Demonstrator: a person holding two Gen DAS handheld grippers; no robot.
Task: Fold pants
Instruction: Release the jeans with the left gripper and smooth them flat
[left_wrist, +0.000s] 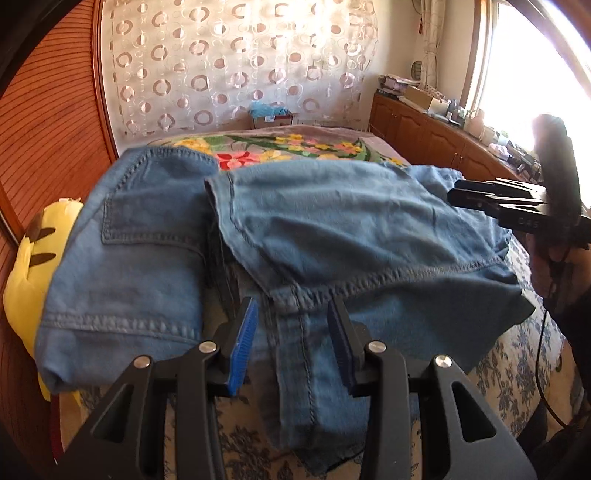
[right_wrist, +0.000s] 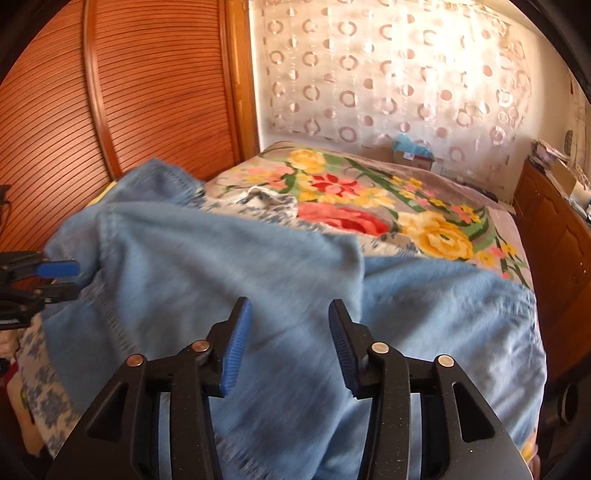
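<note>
Both the left gripper (left_wrist: 291, 321) and right gripper (right_wrist: 290, 325) hang released above the folded jeans (left_wrist: 332, 229) on the bed (right_wrist: 369, 199).

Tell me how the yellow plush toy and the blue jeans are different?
The yellow plush toy is bright yellow with dark brown stripes; the blue denim jeans are plain faded blue with stitched seams. The toy looks puffy and stuffed, while the jeans lie flat in folded layers. The toy peeks out at the bed's edge, partly hidden by the jeans, which spread across the middle. Both are soft and rest on the bed.
</note>
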